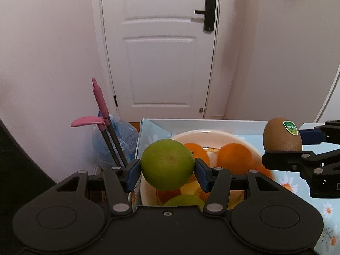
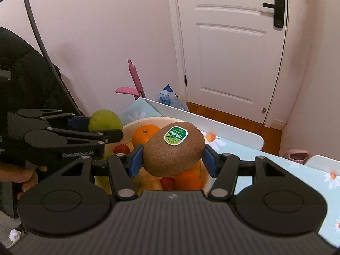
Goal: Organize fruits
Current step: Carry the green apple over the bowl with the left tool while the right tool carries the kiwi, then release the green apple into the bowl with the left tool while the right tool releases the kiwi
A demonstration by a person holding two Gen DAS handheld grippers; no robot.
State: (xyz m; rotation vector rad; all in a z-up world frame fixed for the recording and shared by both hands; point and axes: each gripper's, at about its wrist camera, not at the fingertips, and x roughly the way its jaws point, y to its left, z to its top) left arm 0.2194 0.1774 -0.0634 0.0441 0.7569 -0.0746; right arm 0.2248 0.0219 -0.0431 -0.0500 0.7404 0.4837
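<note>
My left gripper (image 1: 167, 171) is shut on a green apple (image 1: 167, 164) and holds it above the near left rim of a cream bowl (image 1: 204, 132). The bowl holds oranges (image 1: 234, 157), another green fruit (image 1: 183, 199) and small red fruits (image 2: 121, 148). My right gripper (image 2: 173, 159) is shut on a brown kiwi (image 2: 174, 153) with a green sticker, held above the bowl. In the left wrist view the kiwi (image 1: 281, 135) and right gripper (image 1: 282, 148) show at the right. In the right wrist view the apple (image 2: 105, 120) and left gripper (image 2: 102, 125) show at the left.
The bowl stands on a table with a light blue daisy cloth (image 2: 286, 170). A pink-handled tool (image 1: 99, 106) and a blue water bottle (image 1: 119, 136) stand on the floor beyond the table's left end. A white door (image 1: 159, 46) is behind. A pink object (image 2: 296, 155) sits at the right.
</note>
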